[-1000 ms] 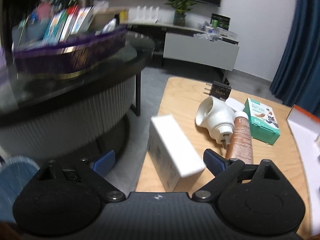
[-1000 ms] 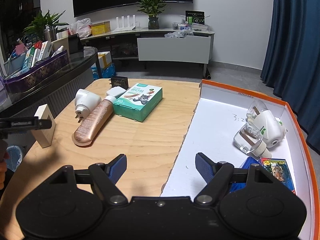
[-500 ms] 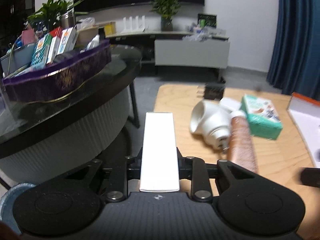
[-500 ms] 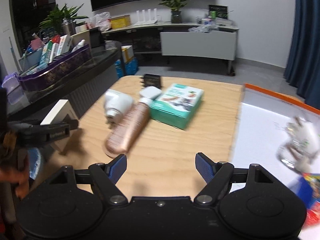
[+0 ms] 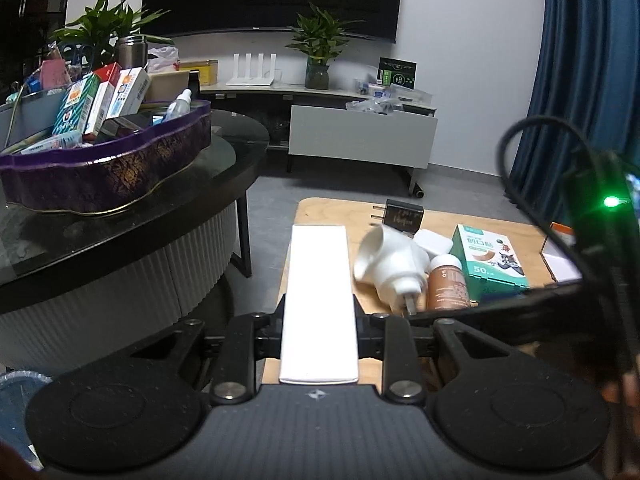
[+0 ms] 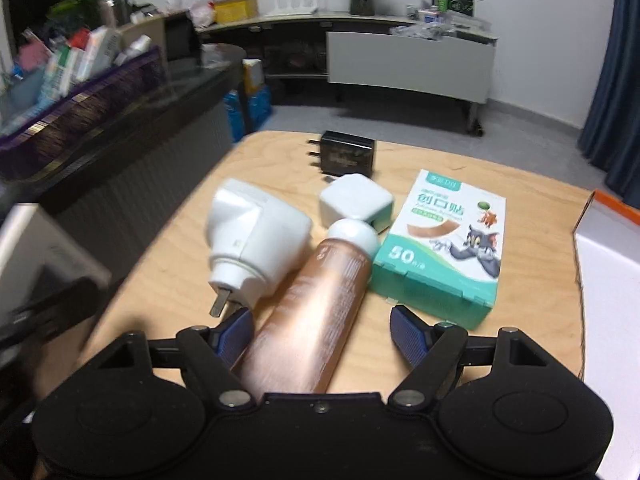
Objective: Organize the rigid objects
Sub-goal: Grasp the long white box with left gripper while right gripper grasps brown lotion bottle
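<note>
My left gripper is shut on a long white box, held above the left edge of the wooden table. My right gripper is open, its blue pads either side of a bronze bottle with a white cap that lies on the table. A white plug-in device lies left of the bottle, touching it. A green plaster box lies to the right. A small white charger and a black adapter lie behind. The same items show in the left wrist view.
A white tray with an orange rim sits at the table's right. A dark round table carrying a purple basket of boxes stands to the left. A TV bench with plants lines the back wall.
My left gripper closed on the white box and lifted it. My right gripper moved left from the tray and lowered around the bronze bottle.
</note>
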Demonstrator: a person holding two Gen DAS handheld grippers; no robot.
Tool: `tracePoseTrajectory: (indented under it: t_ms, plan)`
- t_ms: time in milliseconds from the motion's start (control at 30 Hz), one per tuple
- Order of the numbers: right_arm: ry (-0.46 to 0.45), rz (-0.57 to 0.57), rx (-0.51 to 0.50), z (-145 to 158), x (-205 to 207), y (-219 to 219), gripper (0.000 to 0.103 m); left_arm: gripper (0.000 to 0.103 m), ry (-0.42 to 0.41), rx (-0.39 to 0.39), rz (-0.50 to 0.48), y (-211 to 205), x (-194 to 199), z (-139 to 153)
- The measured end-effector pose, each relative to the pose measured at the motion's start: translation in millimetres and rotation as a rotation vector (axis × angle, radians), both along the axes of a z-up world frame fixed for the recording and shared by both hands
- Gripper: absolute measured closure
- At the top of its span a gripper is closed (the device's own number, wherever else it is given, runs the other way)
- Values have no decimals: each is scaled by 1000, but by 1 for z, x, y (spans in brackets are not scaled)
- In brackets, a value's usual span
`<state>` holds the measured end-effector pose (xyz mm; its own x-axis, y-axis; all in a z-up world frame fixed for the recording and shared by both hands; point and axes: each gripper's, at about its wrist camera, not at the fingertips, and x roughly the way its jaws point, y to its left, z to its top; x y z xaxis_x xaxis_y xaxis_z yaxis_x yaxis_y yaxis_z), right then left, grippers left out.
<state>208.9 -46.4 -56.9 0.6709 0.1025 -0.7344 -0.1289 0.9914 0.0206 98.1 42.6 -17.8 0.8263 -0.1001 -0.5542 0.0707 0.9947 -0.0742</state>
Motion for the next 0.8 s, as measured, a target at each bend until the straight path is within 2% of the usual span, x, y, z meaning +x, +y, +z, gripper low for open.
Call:
tracePoseTrajectory:
  t_ms: [67,167,200,267,400,533,800]
  plan:
    - [-14,-14,13,-1,6,-2,16,76,5,-15,-3,2,2,-1]
    - [-40,-8,15,2,6,-4,54,76,11,-29,-6,3,4,-2]
    - [-40,-4,3,2,5,-4,57,76,9,-30,-8,3,3,-2]
    - [-44,11,-22,3,-1,-5,57,76,5,-27,-12,2,2,-2]
    - [-33,8,-7,8,-25,-19,58,76,2,-24,-25,-1,-2,-1]
    - [-78,-3,7,27,-57,-38,58,76,-11,-11,-55,-10,-8,6]
    - [-173,-112,76,70,-113,-100,58,76,-47,4,-151,-50,-29,28]
